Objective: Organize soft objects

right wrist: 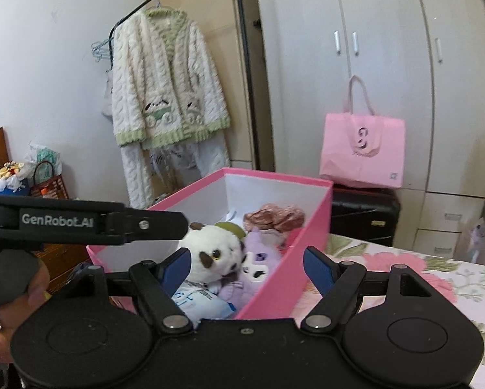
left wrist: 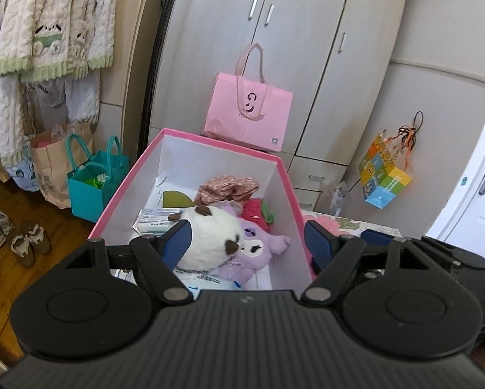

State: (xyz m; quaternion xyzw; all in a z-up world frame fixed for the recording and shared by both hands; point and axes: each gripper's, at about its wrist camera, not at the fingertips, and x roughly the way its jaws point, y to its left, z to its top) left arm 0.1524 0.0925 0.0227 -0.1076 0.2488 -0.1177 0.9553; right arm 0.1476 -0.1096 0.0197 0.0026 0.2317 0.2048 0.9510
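Note:
A pink box (left wrist: 286,175) (right wrist: 284,278) with white inside walls stands on the flowered bed. In it lie a white plush with brown patches (left wrist: 210,233) (right wrist: 213,249), a purple plush (left wrist: 255,249) (right wrist: 258,259), a red strawberry plush (left wrist: 257,212) and a pink floral cloth bundle (left wrist: 228,188) (right wrist: 275,217). My left gripper (left wrist: 247,243) is open above the box's near end, fingers wide, holding nothing. My right gripper (right wrist: 247,267) is open and empty above the box's near right corner. The left gripper's body (right wrist: 80,218) shows in the right wrist view.
Paper packets (left wrist: 155,220) and a blue-white pouch (right wrist: 203,301) lie in the box. A pink shopping bag (left wrist: 249,110) (right wrist: 362,149) stands before the wardrobe (left wrist: 307,48). A cream cardigan (right wrist: 168,87) hangs left. A teal bag (left wrist: 93,181), a paper bag and shoes (left wrist: 25,243) sit on the floor. A flowered bedspread (right wrist: 404,269) covers the bed.

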